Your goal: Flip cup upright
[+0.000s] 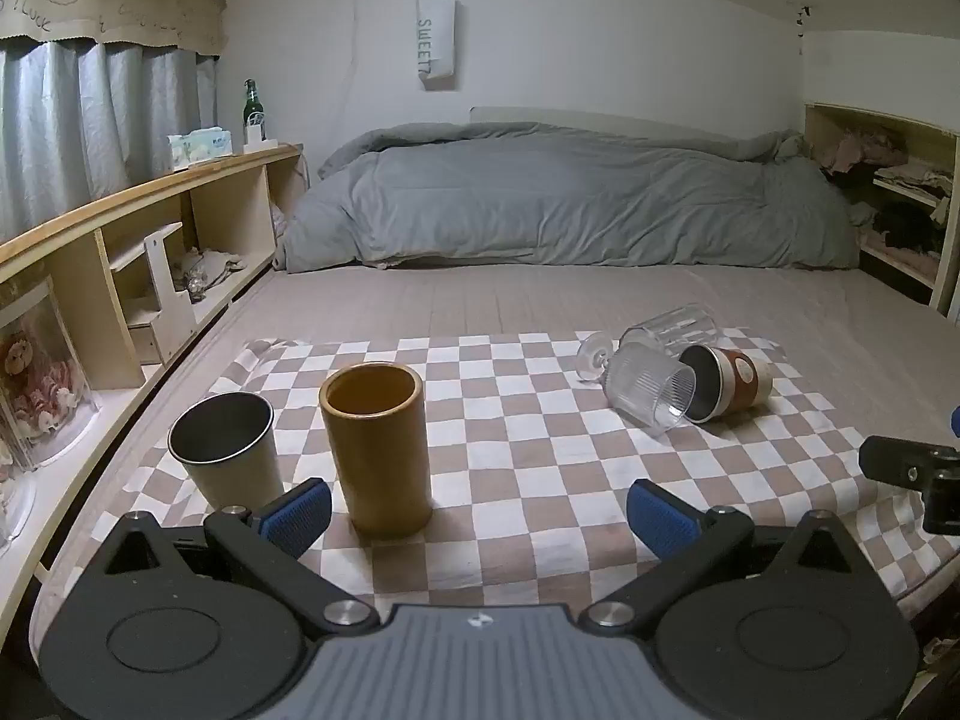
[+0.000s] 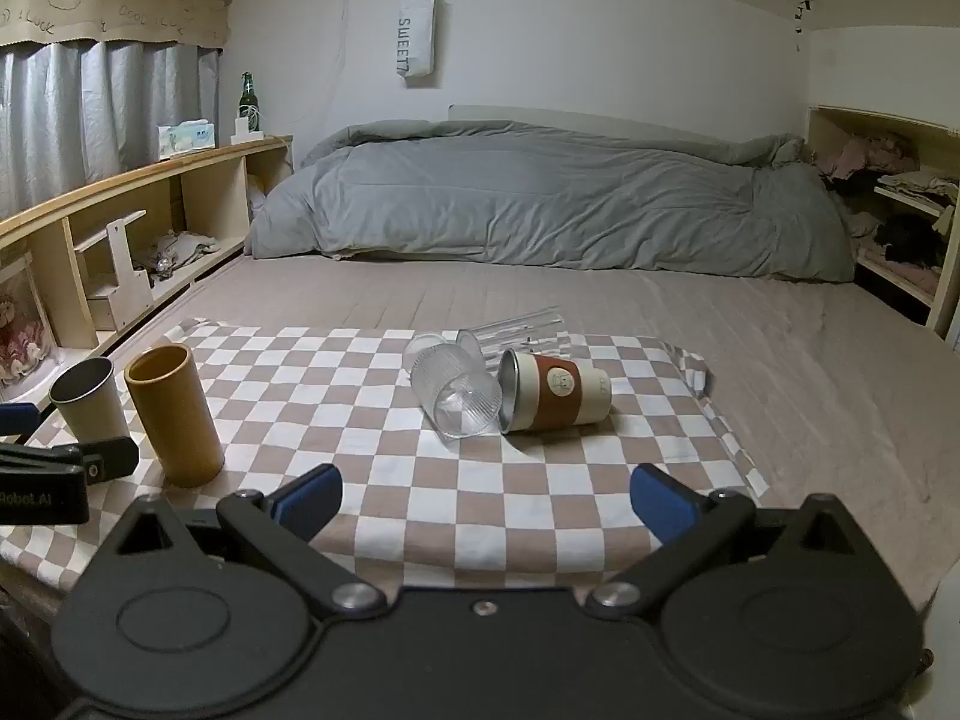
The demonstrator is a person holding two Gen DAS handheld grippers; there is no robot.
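With the left gripper and the right gripper both spread wide and empty, the sleeved cup lies tipped at one o'clock touching the ribbed glass, so a careless reach risks rolling the glass away.

Both wrist cameras sit low at the near edge, facing the far wall. Each view shares the checkered cloth and its cups.

A grey duvet lies at twelve o'clock; a green bottle stands on the shelf at ten o'clock.
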